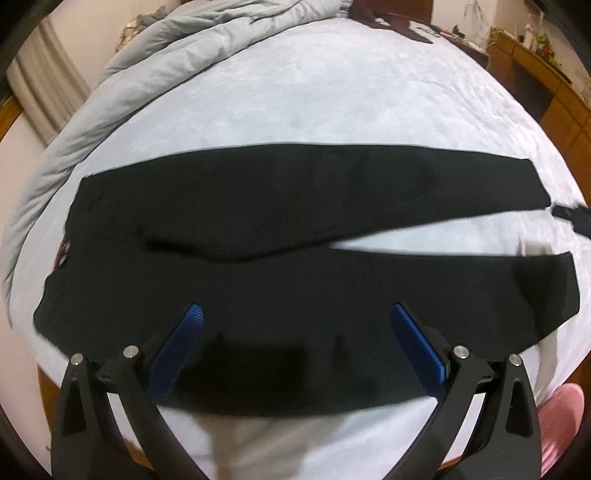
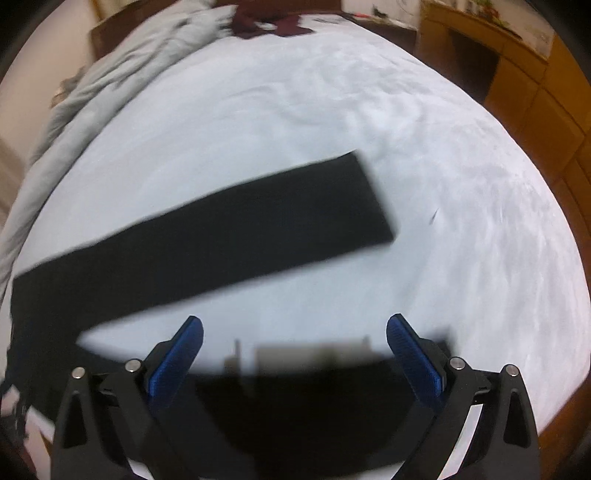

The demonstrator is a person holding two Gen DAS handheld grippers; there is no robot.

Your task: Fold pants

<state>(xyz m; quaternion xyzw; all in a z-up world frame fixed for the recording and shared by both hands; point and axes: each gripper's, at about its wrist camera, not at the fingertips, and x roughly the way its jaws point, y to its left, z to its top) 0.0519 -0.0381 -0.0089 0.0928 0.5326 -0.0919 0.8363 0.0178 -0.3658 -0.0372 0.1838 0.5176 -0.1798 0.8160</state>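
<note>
Left wrist view showed the left gripper (image 1: 295,314) with its blue-padded fingers (image 1: 192,325) spread wide and holding nothing, poised over the near leg of the black pants (image 1: 258,206). The pants lay flat across the pale grey bed (image 1: 314,92), stretched crosswise ahead of the claw, waistband end off to its left and the two legs parting in a narrow V toward its right. Far beyond the claw, a rumpled grey duvet (image 1: 155,55) was bunched along the left edge of the mattress, and a dark red garment (image 1: 402,26) lay at the far end (its details were too small to tell). Something pink (image 1: 561,410) showed at the claw's lower right, blurred.

From the right wrist camera, the right gripper (image 2: 295,325) was likewise spread apart and empty. One leg of the pants (image 2: 229,229) ran diagonally ahead of it, cuff end up and to its right; the other leg lay dark directly beneath its fingers (image 2: 402,332). Wooden furniture (image 2: 517,74) stood far off to the claw's right.
</note>
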